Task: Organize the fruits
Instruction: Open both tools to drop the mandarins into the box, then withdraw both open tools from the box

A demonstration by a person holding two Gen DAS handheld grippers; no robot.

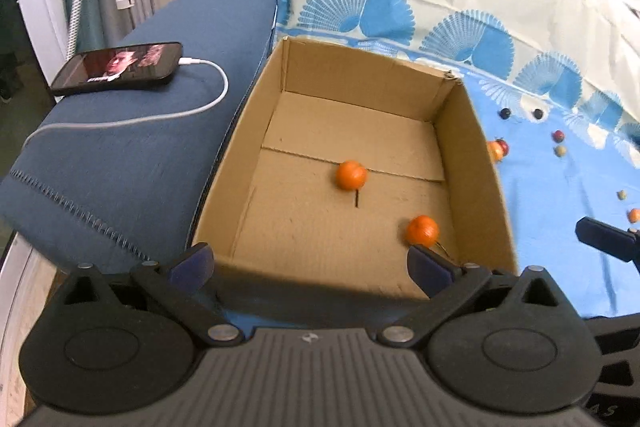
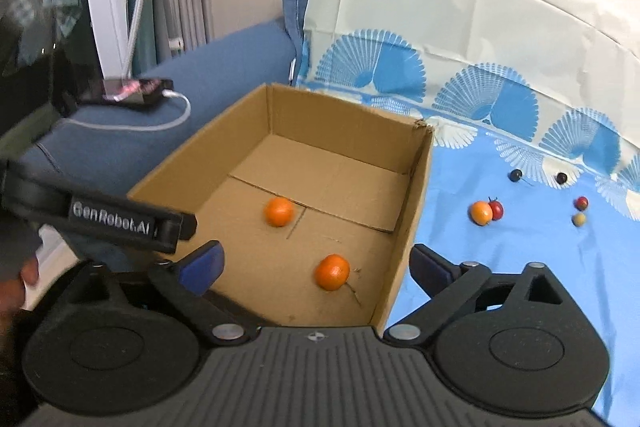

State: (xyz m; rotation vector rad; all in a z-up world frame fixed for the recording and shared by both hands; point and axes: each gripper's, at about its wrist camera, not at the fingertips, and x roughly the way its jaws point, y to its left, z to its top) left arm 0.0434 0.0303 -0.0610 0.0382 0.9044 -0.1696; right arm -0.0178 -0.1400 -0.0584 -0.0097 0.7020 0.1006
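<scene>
An open cardboard box sits on a blue patterned cloth. Two oranges lie inside it: one mid-floor, one near the front right. Small fruits lie on the cloth right of the box: an orange-yellow one beside a red one, two dark berries, a red and a tan one. My left gripper is open and empty over the box's near edge. My right gripper is open and empty, straddling the box's right wall.
A phone on a white charging cable lies on the blue sofa arm left of the box. The left gripper's body shows in the right wrist view. The sofa back rises behind.
</scene>
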